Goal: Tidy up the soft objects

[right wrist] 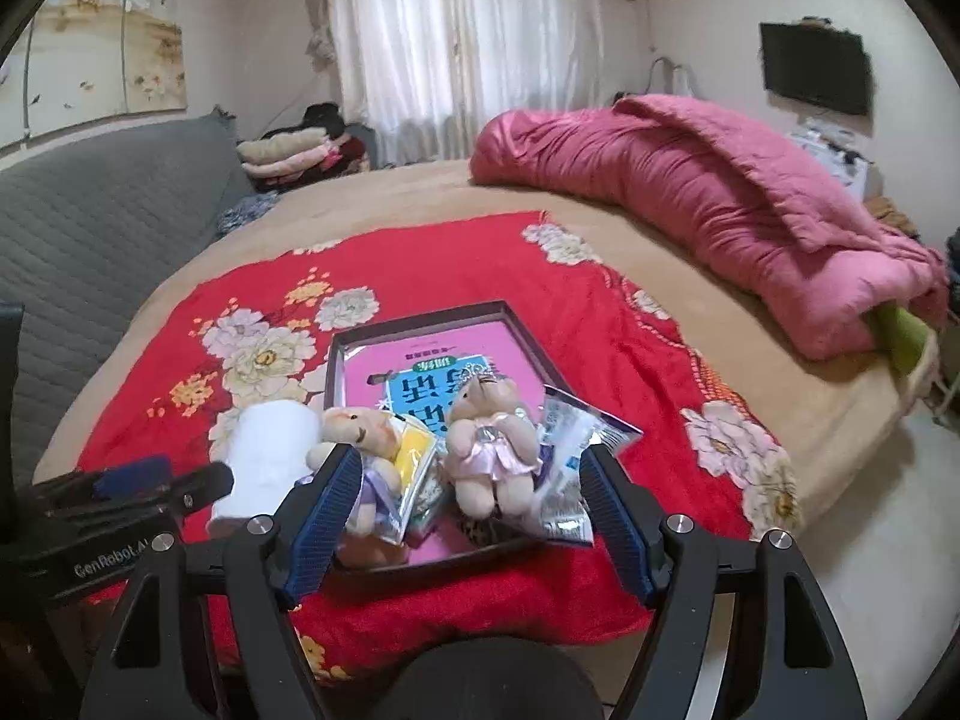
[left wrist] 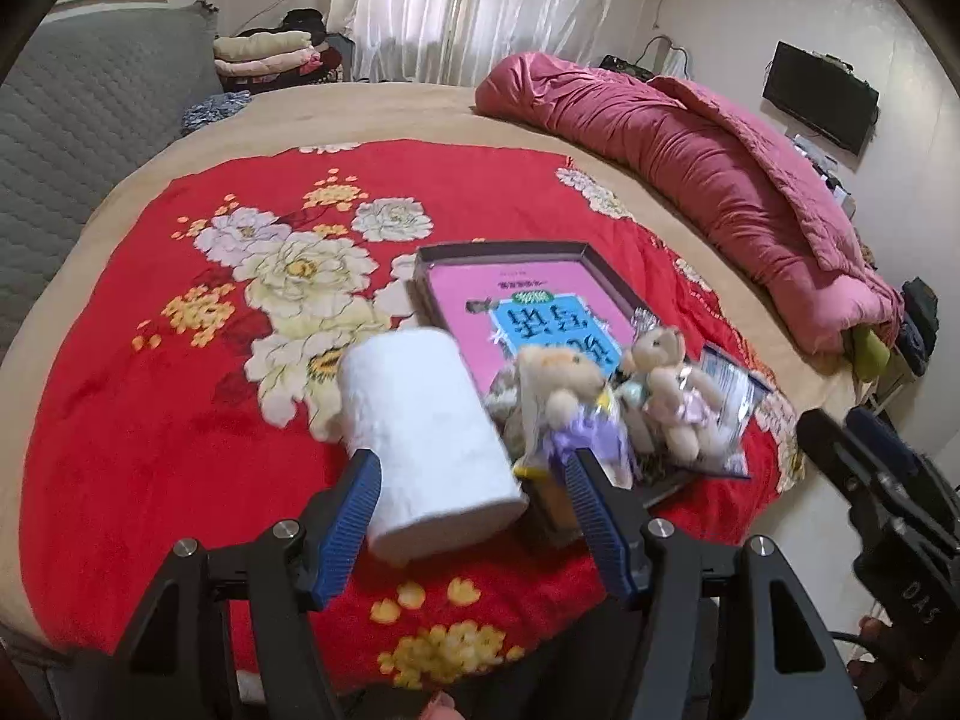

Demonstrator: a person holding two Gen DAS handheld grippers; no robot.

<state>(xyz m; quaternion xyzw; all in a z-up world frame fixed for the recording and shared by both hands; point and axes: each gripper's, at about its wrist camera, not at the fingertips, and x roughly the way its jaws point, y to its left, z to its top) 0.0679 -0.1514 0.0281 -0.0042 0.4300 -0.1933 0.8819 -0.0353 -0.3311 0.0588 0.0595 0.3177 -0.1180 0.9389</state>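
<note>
Two small plush bears, one in purple (right wrist: 360, 450) and one in pink (right wrist: 489, 450), are sitting in a dark tray (right wrist: 420, 324) on the red floral blanket (right wrist: 600, 330), beside a white paper roll (left wrist: 429, 432). Both the left gripper (left wrist: 474, 474) and right gripper (right wrist: 465, 474) are hovering with jaws wide, holding nothing.

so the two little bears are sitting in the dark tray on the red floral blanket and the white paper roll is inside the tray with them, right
Not quite. The two bears are in the dark tray on the red floral blanket, but the white paper roll lies outside the tray, on the blanket beside its left edge. The right wrist view shows this best.
</note>
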